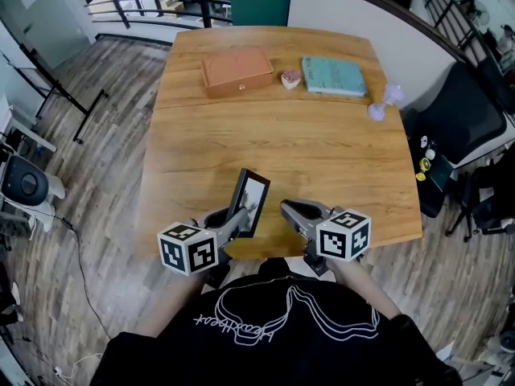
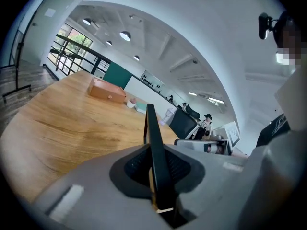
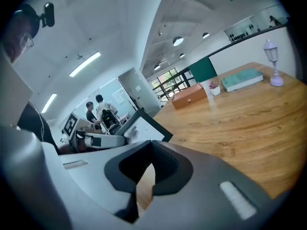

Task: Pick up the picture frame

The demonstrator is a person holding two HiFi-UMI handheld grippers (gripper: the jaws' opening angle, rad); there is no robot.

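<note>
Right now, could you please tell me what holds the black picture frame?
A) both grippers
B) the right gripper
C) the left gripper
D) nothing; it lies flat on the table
C: the left gripper clamps the picture frame by its edge, while the right gripper is shut and empty beside it.

Head view overhead; gripper views low, sharing table (image 1: 282,135).
</note>
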